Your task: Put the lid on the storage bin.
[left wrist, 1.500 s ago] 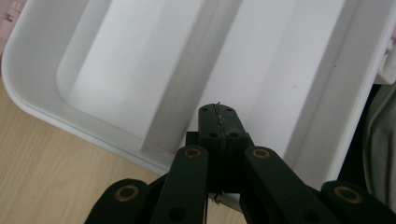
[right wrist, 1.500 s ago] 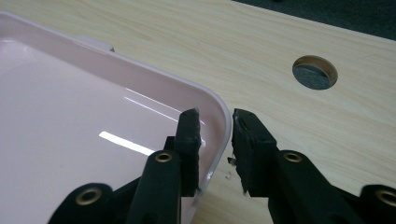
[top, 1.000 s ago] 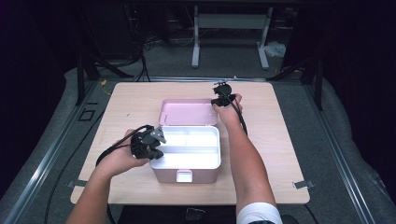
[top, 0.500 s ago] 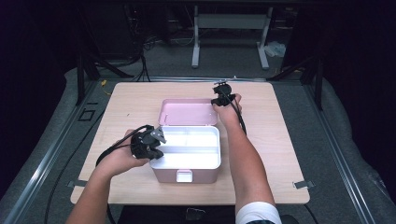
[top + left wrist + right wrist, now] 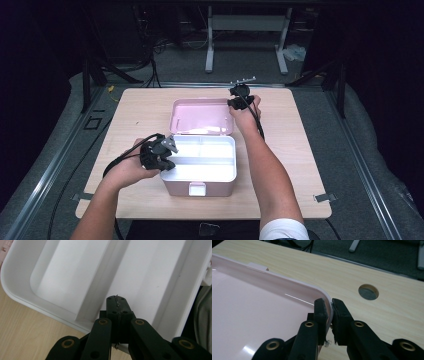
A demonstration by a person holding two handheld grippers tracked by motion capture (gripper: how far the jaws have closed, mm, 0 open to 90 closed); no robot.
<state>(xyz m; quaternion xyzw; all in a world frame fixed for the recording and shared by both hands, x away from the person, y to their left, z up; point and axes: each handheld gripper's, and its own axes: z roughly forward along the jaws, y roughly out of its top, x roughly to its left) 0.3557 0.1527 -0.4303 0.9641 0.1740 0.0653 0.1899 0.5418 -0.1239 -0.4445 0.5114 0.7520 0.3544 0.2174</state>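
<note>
On the wooden desk (image 5: pixel 300 165) in a dark room, we're working a pink box (image 5: pixel 200 185) with its lid (image 5: pixel 202 116) lying open behind it. Our right gripper (image 5: pixel 330 306) is pinching the lid's corner rim; our left gripper (image 5: pixel 117 305), clenched empty, is steadying the white tray (image 5: pixel 62 277). We're wanting a firm pinch and a slow swing; the right gripper view is showing that rim bite up close.

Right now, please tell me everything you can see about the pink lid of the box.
The pink lid looks like smooth, glossy plastic with rounded corners and a raised rim. It lies open behind the white tray of its box, inner side up, on the wooden table. The right gripper has just been closing and pinches the rim at its far right corner.
</note>
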